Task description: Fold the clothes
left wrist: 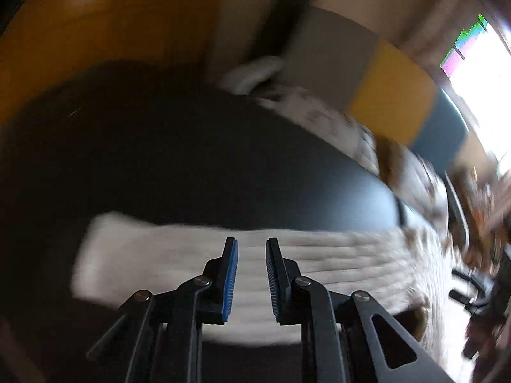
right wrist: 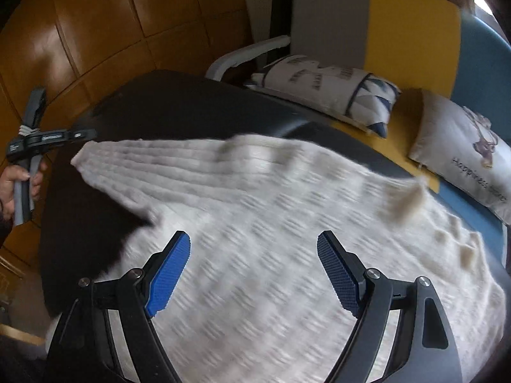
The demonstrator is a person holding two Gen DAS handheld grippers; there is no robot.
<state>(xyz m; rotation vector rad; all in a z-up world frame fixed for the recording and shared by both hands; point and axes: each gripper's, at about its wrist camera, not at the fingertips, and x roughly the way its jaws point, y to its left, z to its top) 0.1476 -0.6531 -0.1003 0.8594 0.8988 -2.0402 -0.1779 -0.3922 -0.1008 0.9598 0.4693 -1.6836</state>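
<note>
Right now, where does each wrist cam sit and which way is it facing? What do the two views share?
Left wrist: on the left gripper, tilted down along its fingers at the sweater's sleeve on the dark table; a narrow gap between the fingers, nothing in it. Blurred.
Right wrist: on the right gripper, tilted down at the sweater; fingers wide apart, empty. At the left edge, a hand gripping the other gripper's handle.
Shared: sweater, table, yellow and grey chair, printed cushion.
</note>
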